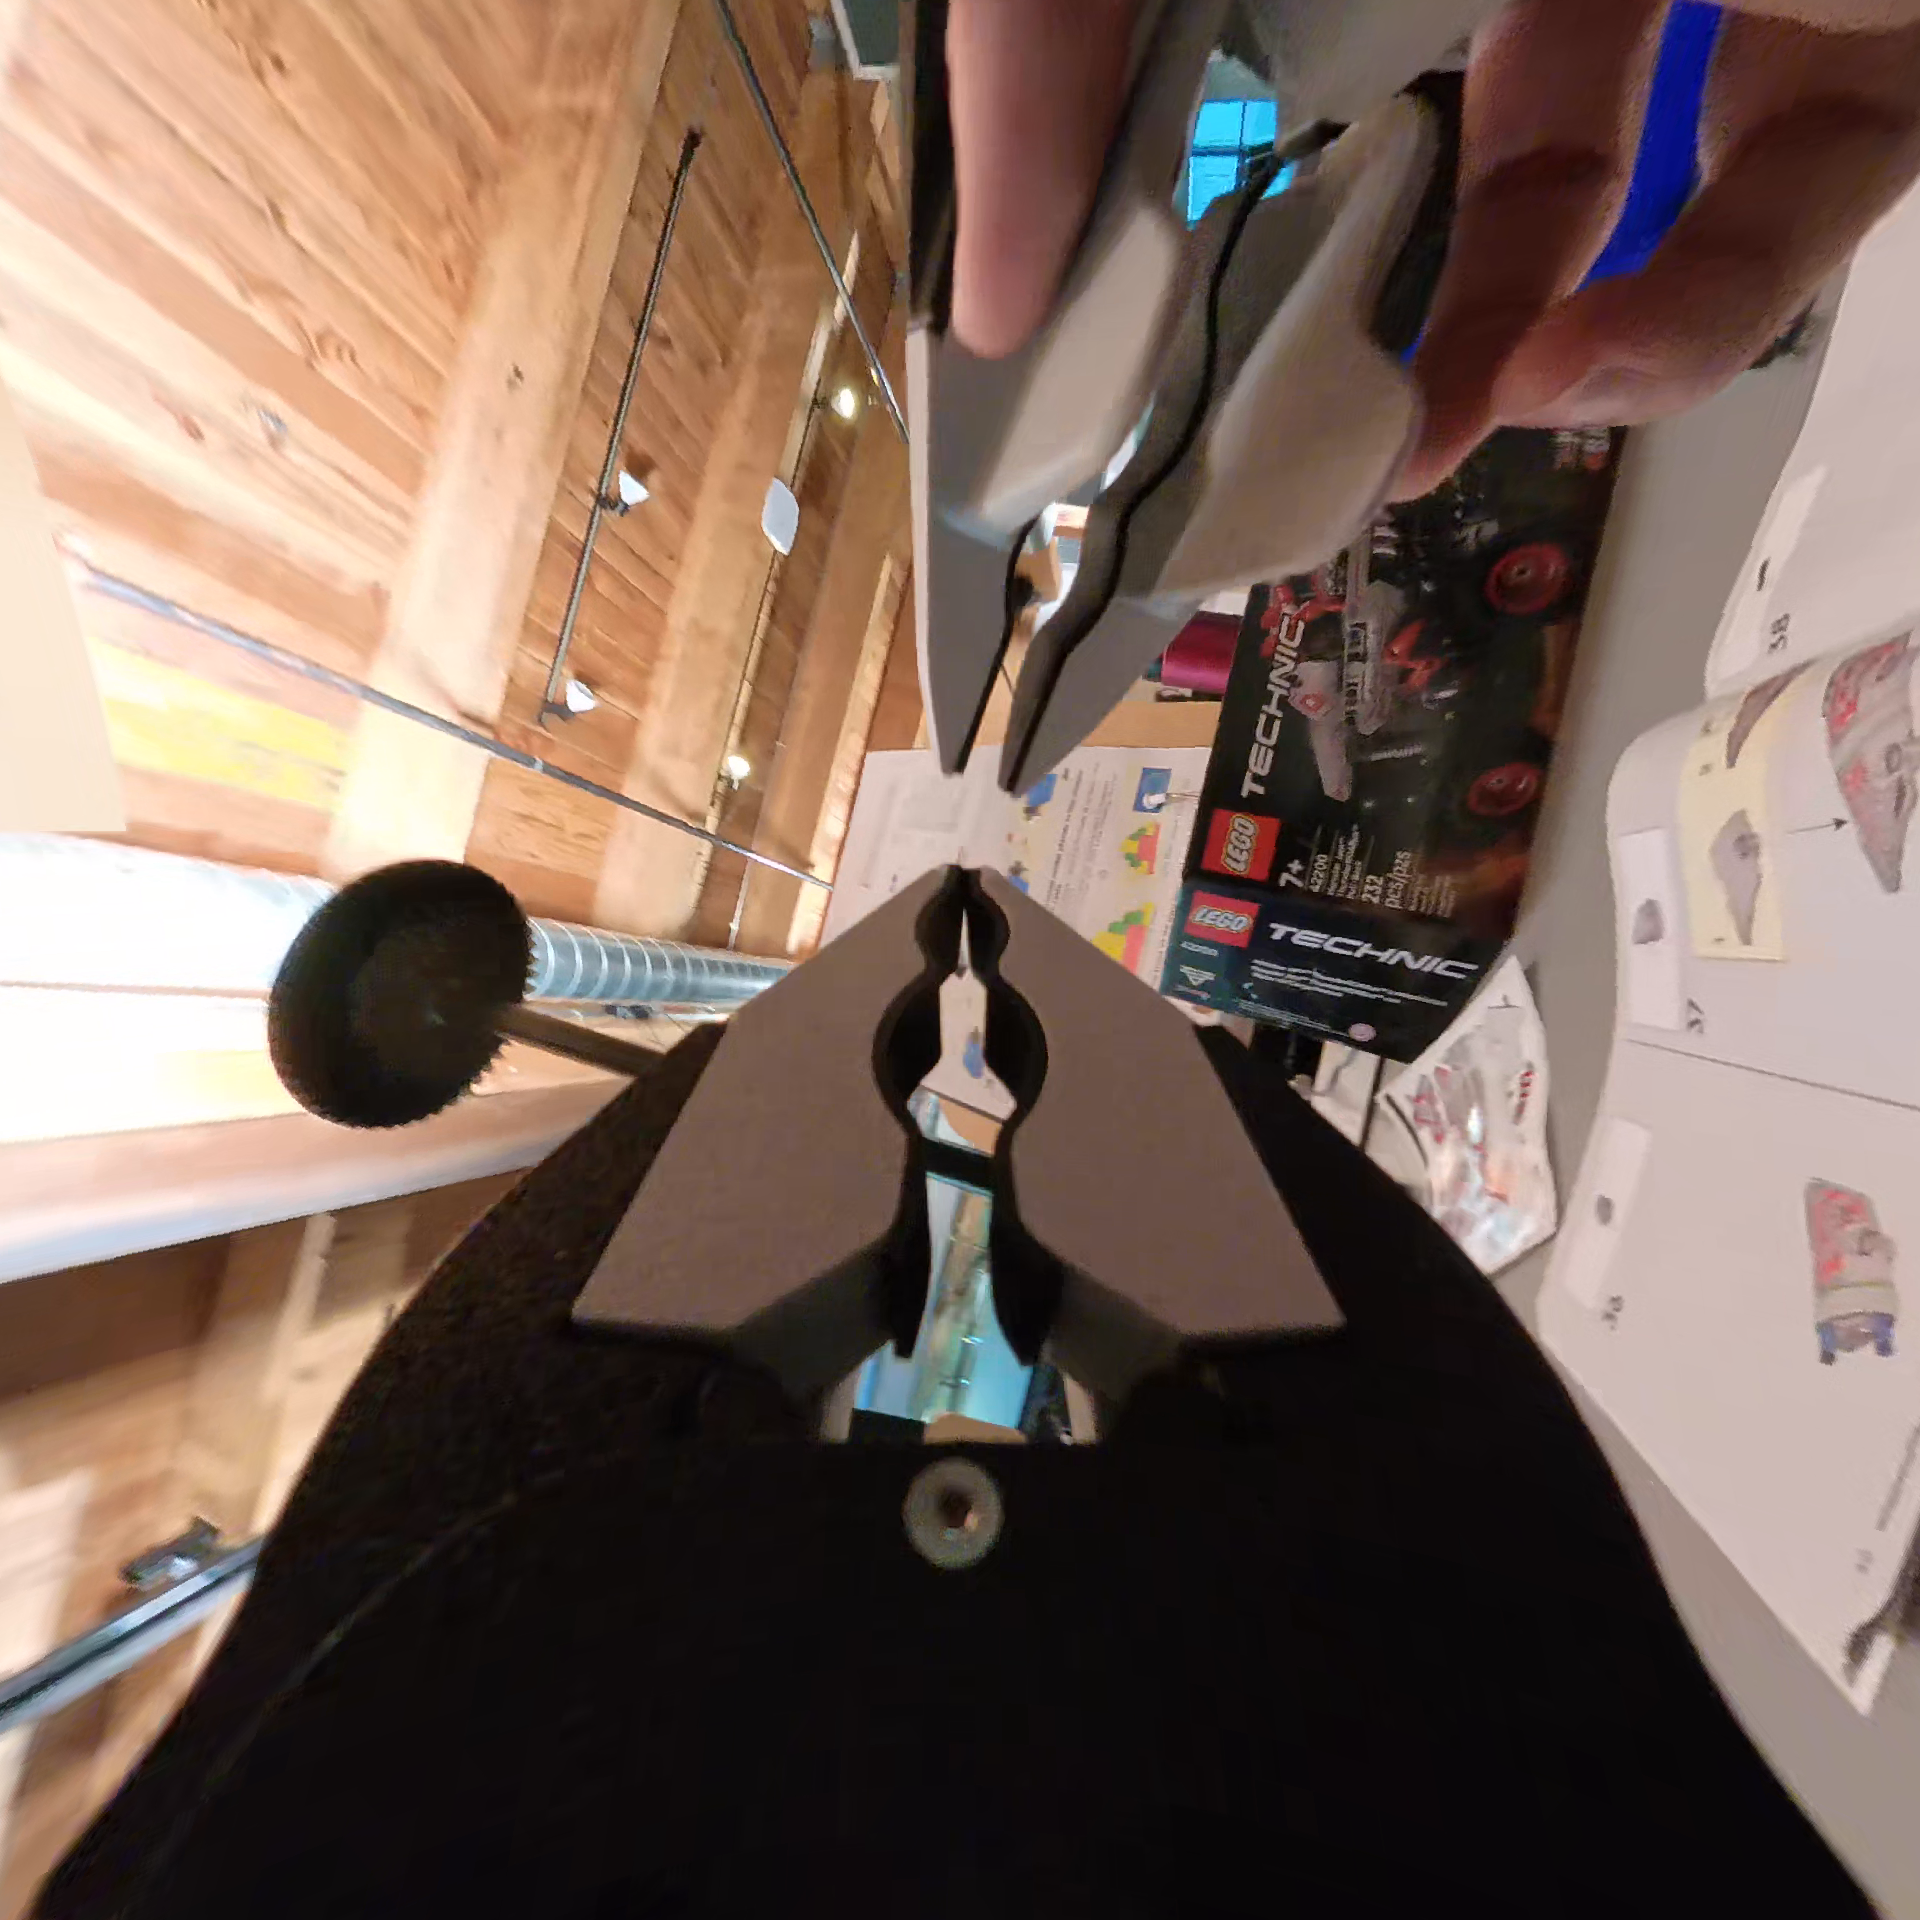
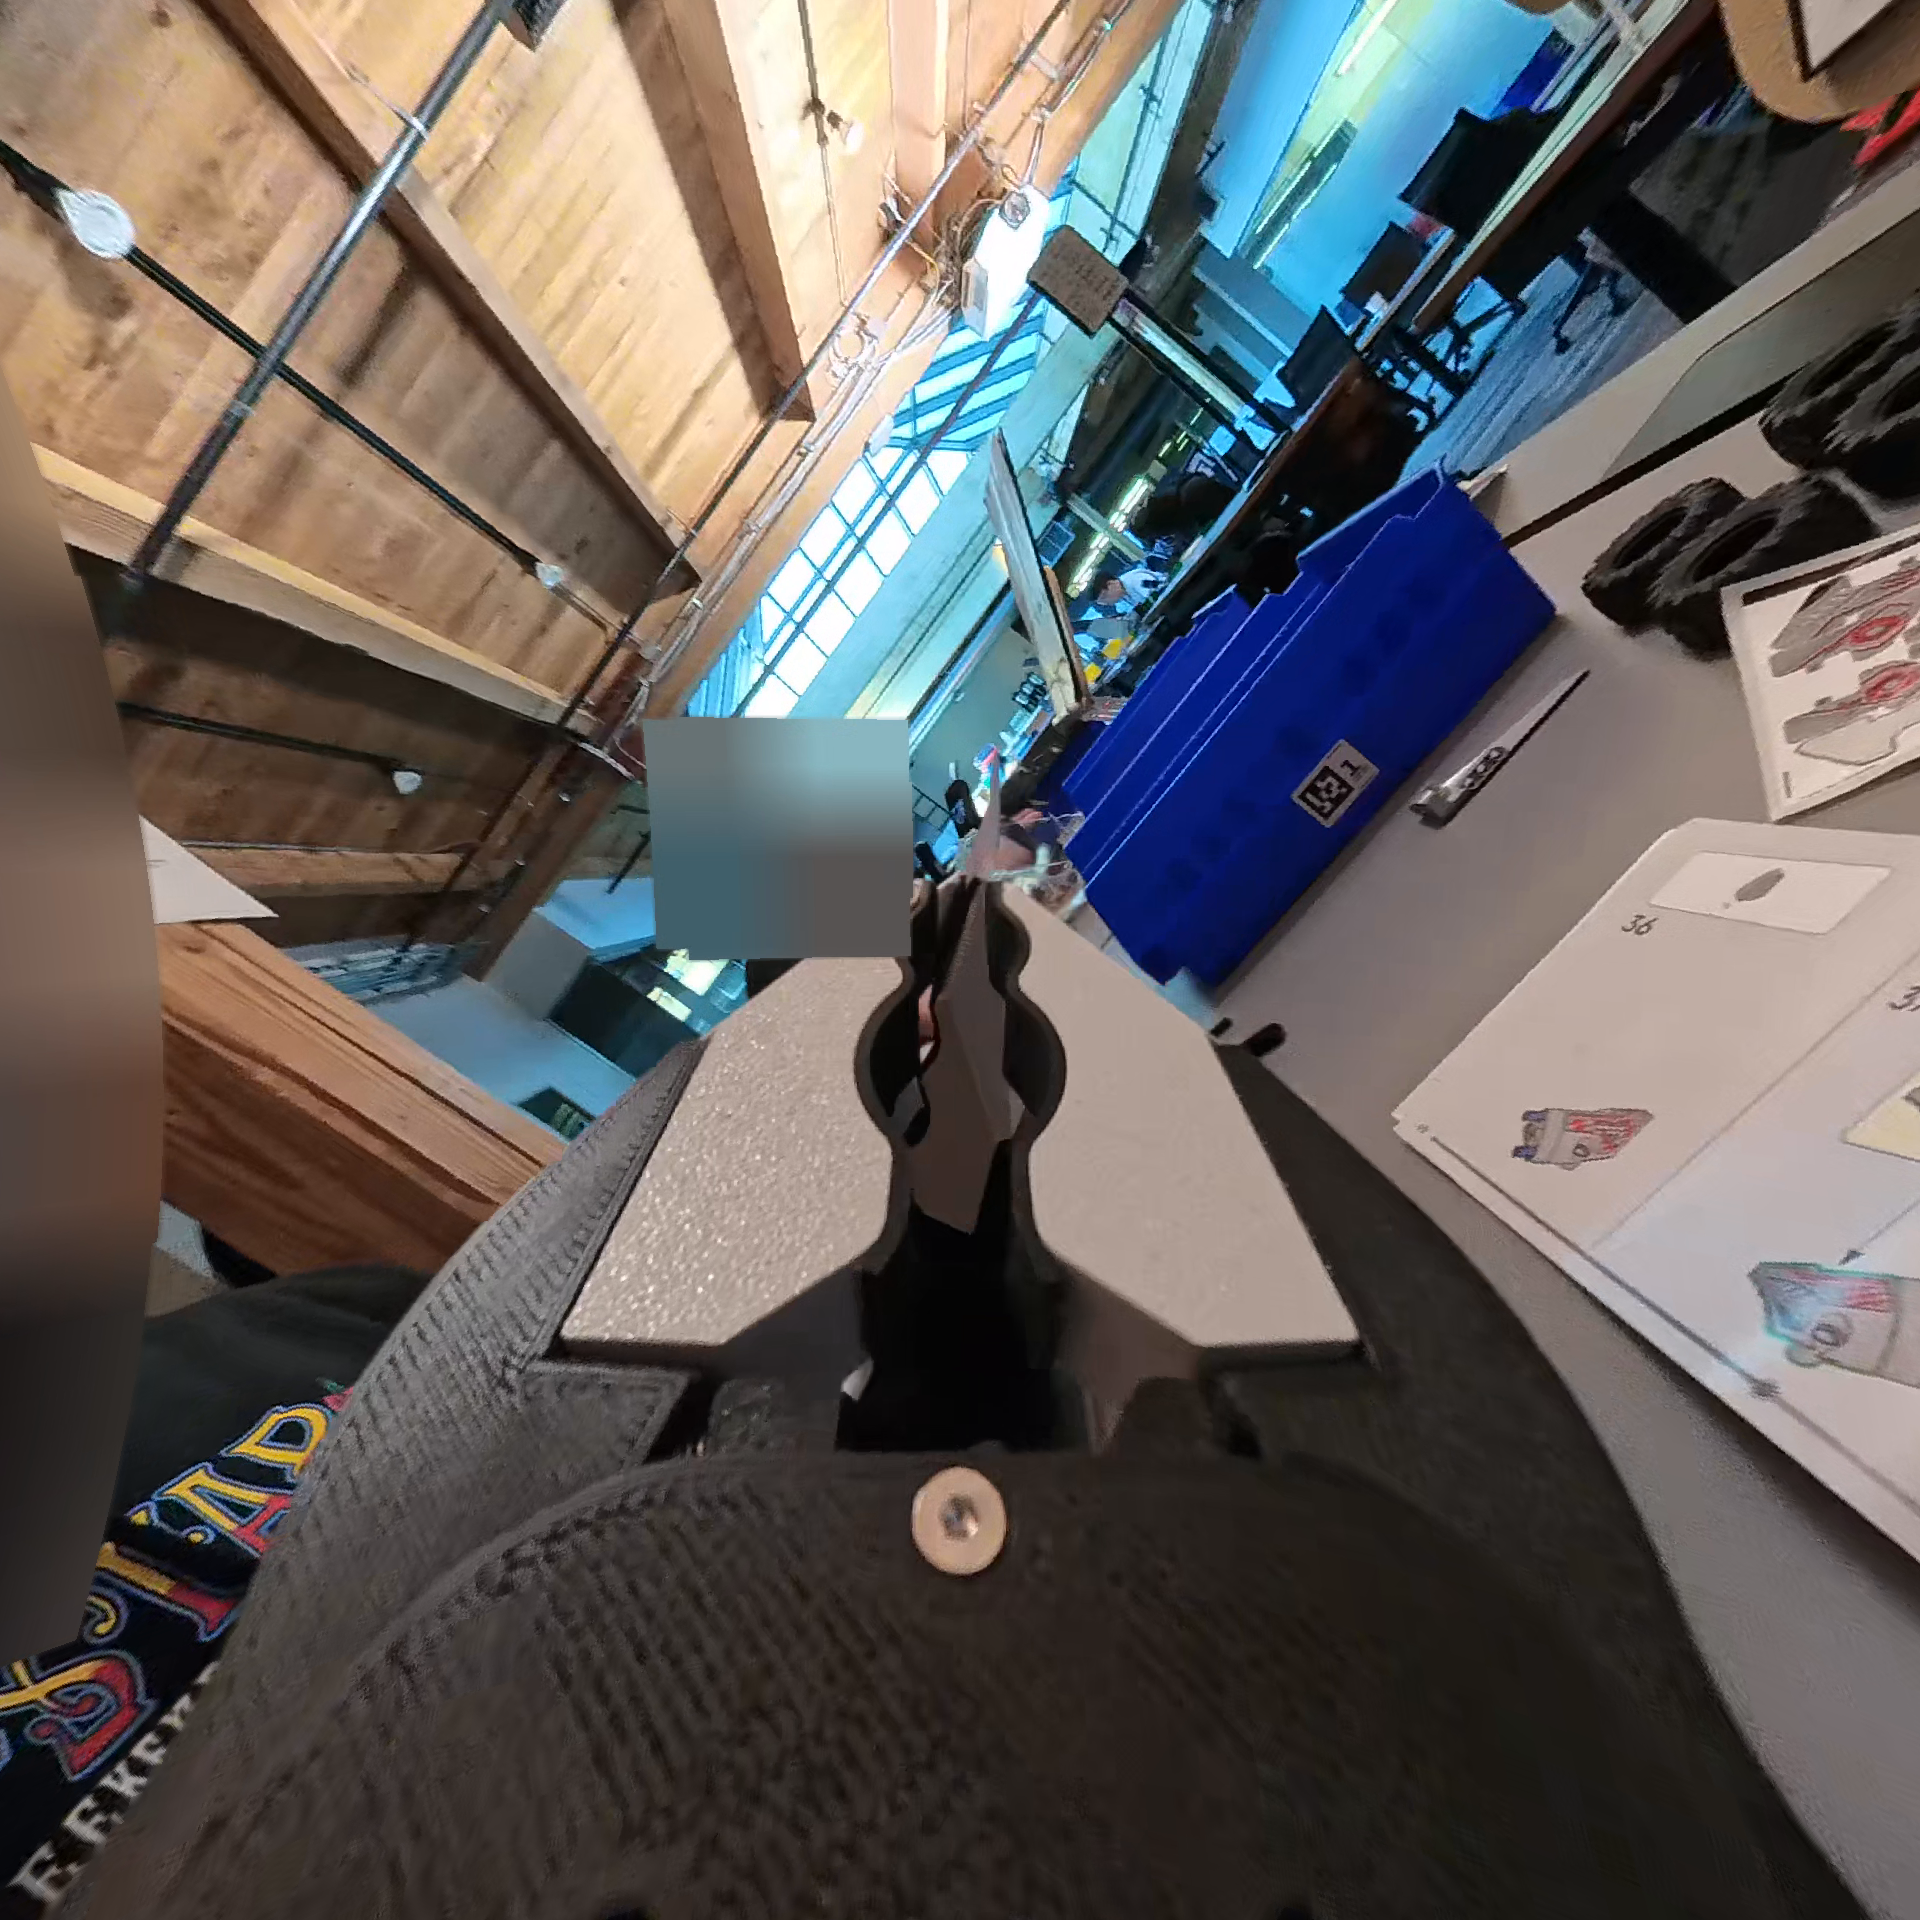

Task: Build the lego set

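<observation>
In the left wrist view my left gripper (image 1: 961,883) is shut, and only background shows through its scalloped jaws. A black toothed wheel on an axle (image 1: 400,992) sticks out to the left. The axle runs behind my left finger, and I cannot tell what holds it. Just above, a hand (image 1: 1621,208) grips the other gripper (image 1: 982,774), whose tips stop a little short of mine. In the right wrist view my right gripper (image 2: 971,894) is shut on a flat grey pointed piece (image 2: 971,1049). Both grippers are in the air, tilted up toward the ceiling.
The grey table (image 2: 1351,1039) is on the right with the open instruction booklet (image 1: 1766,935) (image 2: 1662,1091). The black set box (image 1: 1382,831) stands behind a parts bag (image 1: 1475,1143). Blue bins (image 2: 1299,707), black tyres (image 2: 1714,561), a sticker sheet (image 2: 1839,675) and a thin grey tool (image 2: 1496,748) lie farther off. Both grippers' tips are close together, under 4 cm apart.
</observation>
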`<state>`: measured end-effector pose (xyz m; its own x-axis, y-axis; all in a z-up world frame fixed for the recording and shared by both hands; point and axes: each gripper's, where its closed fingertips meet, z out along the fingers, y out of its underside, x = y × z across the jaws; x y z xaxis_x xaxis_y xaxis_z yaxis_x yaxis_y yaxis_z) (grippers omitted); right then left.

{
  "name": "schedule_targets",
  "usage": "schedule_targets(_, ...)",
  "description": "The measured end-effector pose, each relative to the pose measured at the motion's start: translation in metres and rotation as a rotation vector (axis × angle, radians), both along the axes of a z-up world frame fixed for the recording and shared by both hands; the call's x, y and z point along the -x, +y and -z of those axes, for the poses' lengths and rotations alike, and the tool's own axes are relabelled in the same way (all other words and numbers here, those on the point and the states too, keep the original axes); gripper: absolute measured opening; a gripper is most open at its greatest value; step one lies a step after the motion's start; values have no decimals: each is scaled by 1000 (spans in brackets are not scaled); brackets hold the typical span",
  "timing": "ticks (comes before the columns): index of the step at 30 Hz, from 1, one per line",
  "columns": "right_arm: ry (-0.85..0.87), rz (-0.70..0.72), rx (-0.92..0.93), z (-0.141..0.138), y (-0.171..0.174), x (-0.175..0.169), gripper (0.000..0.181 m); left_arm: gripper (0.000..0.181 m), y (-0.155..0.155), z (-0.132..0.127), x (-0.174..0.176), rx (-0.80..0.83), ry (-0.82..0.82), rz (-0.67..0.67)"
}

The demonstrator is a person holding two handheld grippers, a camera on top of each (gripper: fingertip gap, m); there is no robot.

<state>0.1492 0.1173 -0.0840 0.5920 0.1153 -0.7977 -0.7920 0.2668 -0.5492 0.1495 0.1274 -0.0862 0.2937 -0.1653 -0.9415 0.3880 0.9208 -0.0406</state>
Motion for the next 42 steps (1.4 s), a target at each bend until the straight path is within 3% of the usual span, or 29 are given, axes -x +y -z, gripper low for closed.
schedule_targets(1,5,-4,-8,0,0,1,8,0,-4,-1,2,-29,-12,1)
schedule_targets(6,9,-8,-37,-2,-1,5,6,0,-15,1,5,-109,-20,11)
schedule_targets(19,-32,3,28,9,-7,3,0,0,-20,7,4,-132,13,9)
schedule_targets(28,-159,-91,162,22,-6,13,0,34,-13,4,13,128,284,183)
schedule_targets(31,-182,-80,181,24,-2,12,0,27,-11,15,13,39,297,157)
schedule_targets(34,-171,-48,153,21,-7,3,0,41,-10,32,11,-29,342,117)
schedule_targets(38,-185,-102,172,25,-19,2,0,42,-4,26,17,171,450,201)
schedule_targets(42,-219,-229,233,38,-26,13,0,33,0,19,18,574,824,380)
